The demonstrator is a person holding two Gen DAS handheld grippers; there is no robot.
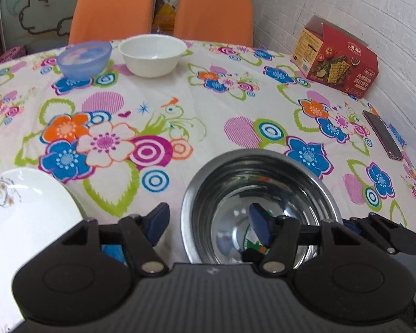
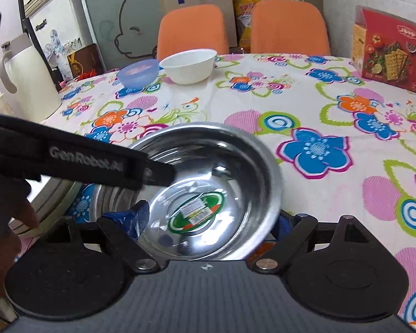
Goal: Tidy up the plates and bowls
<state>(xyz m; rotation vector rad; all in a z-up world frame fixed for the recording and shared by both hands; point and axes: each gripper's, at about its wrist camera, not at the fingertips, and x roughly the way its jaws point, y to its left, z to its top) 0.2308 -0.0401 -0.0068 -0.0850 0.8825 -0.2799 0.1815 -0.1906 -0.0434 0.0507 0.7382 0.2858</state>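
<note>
A steel bowl (image 1: 263, 183) (image 2: 208, 166) with a green sticker inside stands on the flowered tablecloth, close in front of both grippers. My left gripper (image 1: 209, 224) is open astride the bowl's left rim, one blue finger inside and one outside. My right gripper (image 2: 210, 222) is open too, its left finger over the bowl's inside and its right finger beyond the right rim. A white plate (image 1: 22, 216) with a flower print lies at the near left. A blue bowl (image 1: 83, 59) (image 2: 138, 73) and a white bowl (image 1: 152, 54) (image 2: 190, 65) sit side by side at the far edge.
A red cracker box (image 1: 338, 58) (image 2: 388, 52) stands at the far right by the wall. A phone (image 1: 382, 134) lies near the right edge. A white jug (image 2: 27, 77) stands at the far left. Two orange chairs (image 1: 111, 11) are behind the table. A hand (image 2: 14, 216) holds the left gripper.
</note>
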